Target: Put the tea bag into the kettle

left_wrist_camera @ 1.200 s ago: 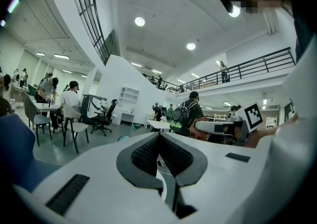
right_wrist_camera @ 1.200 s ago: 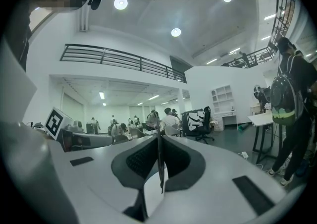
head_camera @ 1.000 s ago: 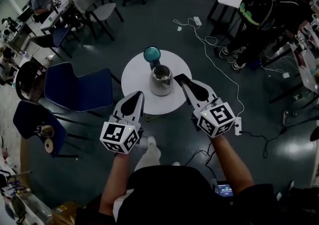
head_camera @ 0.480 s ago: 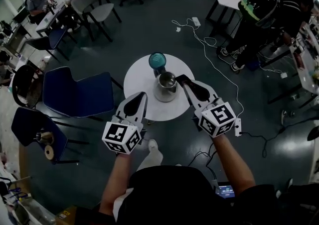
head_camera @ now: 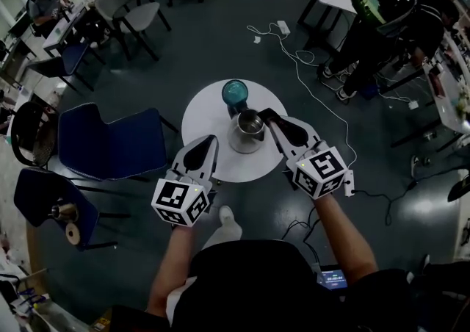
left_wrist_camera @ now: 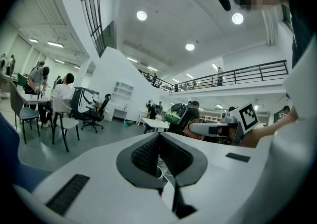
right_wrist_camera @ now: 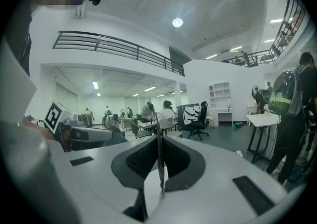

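A steel kettle (head_camera: 248, 128) stands open-topped on the small round white table (head_camera: 205, 114), with a teal round lid or cup (head_camera: 236, 91) just behind it. My right gripper (head_camera: 265, 114) has its tip at the kettle's right rim. In the right gripper view its jaws (right_wrist_camera: 159, 141) are shut on a thin flat thing seen edge-on, the tea bag (right_wrist_camera: 160, 166). My left gripper (head_camera: 206, 144) hovers over the table's near left edge, short of the kettle. Its jaws (left_wrist_camera: 159, 136) are pressed together at the tips. The tea bag cannot be made out in the head view.
Two blue chairs (head_camera: 110, 138) (head_camera: 40, 187) stand left of the table. A white cable (head_camera: 312, 66) runs across the floor to a power strip (head_camera: 346, 182) at the right. People stand by desks at the far right (head_camera: 389, 18) and sit at the far left.
The right gripper's tip has closed in on the kettle's right rim. The left gripper has barely moved. The head view has shifted a little.
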A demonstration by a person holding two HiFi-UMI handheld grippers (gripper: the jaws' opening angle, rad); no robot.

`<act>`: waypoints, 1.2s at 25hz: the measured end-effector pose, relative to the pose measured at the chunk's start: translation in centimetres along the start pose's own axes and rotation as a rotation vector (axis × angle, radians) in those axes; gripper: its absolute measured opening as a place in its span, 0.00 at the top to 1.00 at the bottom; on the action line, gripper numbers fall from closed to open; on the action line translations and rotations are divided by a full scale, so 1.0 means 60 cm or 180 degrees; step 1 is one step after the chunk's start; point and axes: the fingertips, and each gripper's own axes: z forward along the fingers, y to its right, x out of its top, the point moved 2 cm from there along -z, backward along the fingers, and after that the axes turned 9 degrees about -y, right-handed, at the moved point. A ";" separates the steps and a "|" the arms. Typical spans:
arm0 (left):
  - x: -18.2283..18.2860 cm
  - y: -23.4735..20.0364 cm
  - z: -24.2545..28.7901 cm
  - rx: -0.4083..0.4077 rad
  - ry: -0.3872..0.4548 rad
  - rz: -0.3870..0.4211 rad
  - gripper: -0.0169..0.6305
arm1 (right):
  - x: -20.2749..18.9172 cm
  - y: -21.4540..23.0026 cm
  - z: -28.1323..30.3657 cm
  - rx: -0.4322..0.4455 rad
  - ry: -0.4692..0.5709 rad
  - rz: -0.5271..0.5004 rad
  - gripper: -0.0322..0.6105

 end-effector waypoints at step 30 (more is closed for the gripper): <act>-0.042 -0.063 0.066 0.0004 -0.0235 -0.0127 0.95 | -0.091 0.076 0.145 0.0035 -0.0485 0.0003 0.89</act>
